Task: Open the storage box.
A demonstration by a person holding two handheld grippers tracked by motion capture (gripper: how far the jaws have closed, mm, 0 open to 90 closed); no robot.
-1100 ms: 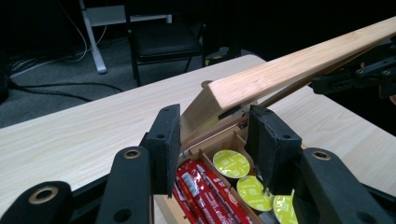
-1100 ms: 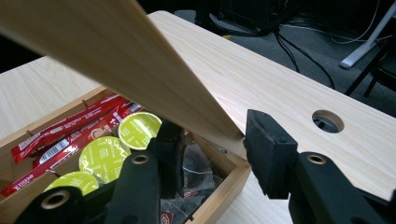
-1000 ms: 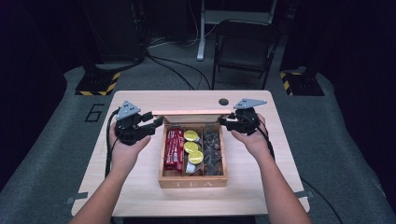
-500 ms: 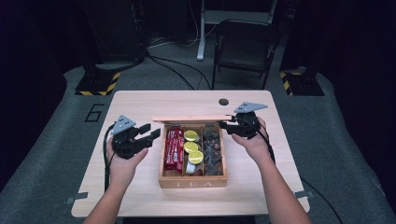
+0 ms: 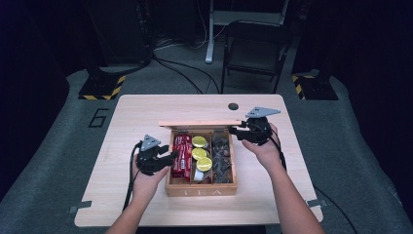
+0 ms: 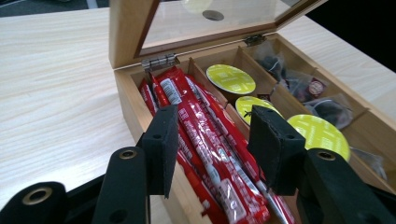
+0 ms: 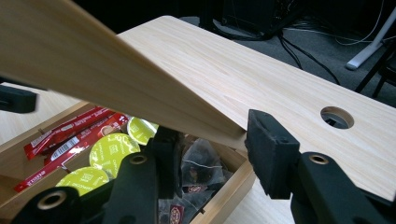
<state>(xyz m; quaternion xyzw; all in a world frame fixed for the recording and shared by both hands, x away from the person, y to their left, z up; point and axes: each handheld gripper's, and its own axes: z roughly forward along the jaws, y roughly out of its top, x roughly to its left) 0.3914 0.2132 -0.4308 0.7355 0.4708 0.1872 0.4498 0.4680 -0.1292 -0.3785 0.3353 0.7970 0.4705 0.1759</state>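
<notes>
At tea box (image 5: 201, 186) left compartment: red sachets (image 6: 205, 140) lie long axis near-to-far, directly ahead of left gripper (image 6: 212, 151), jaws spread, straddling them, nothing gripped. Right gripper (image 7: 208, 151) at far right, jaws around raised lid (image 7: 107, 79) edge; firm clamp not confirmable.

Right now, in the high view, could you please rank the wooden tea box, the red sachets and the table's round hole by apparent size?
1. Wooden tea box
2. Red sachets
3. Round hole
</notes>
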